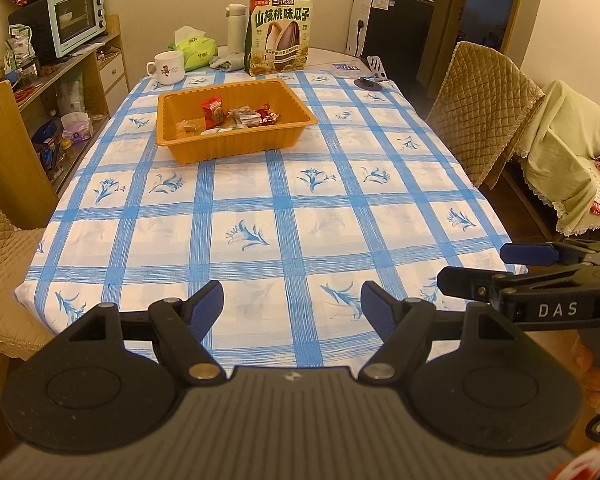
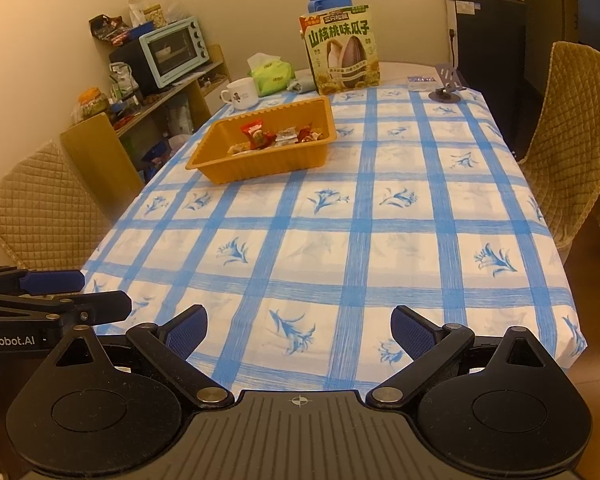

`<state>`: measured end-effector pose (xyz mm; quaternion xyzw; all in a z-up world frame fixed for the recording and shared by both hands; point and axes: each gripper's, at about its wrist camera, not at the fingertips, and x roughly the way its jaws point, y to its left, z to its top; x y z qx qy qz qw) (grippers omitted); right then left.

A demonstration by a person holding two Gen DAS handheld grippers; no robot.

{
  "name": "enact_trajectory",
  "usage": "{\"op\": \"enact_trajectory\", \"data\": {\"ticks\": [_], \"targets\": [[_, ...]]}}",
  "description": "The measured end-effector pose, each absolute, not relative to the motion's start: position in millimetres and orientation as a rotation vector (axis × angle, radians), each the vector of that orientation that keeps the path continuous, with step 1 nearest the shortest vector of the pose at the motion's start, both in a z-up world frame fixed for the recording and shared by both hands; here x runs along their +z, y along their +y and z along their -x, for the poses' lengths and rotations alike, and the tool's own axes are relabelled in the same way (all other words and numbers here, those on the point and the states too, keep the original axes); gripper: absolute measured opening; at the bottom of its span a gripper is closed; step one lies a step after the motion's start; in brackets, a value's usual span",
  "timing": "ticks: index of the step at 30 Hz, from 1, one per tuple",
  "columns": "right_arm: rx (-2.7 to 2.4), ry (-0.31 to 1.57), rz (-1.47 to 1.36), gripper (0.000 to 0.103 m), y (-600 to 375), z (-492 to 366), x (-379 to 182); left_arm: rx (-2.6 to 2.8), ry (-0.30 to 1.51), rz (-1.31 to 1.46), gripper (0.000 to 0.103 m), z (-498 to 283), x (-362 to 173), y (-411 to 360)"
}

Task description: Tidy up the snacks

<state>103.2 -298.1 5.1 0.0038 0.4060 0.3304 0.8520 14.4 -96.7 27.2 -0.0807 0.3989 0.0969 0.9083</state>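
1. Sitting toward the far left of the table, the orange plastic tray [image 1: 236,136] holds a small heap of wrapped snacks [image 1: 236,117]; these look light, crinkly and slippery, so I'd pinch a wrapper by its body rather than a loose end.
2. Behind the tray, at the far edge, stand a white mug [image 1: 168,67], a green tissue pack [image 1: 196,51] and an upright sunflower-seed bag [image 1: 281,34], probably light but floppy, best gripped near its sealed top.
3. Hovering over the near edge, the left gripper [image 1: 292,308] has its fingers spread with nothing between them.
4. Just beside it, the right gripper [image 2: 299,332] is likewise spread and empty.
5. A blue-checked tablecloth [image 2: 380,216] covers the table; cloth may slide or bunch. Quilted chairs flank it, and a shelf with a toaster oven [image 1: 76,18] lines the left wall.
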Motion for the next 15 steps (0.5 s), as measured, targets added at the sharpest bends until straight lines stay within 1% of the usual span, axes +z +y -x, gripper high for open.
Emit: {"op": "enact_trajectory", "data": {"ticks": [15], "targets": [[0.695,0.854,-0.009,0.098,-297.4,-103.0,4.7,0.203,0.822,0.168,0.074,-13.4,27.9,-95.4]]}}
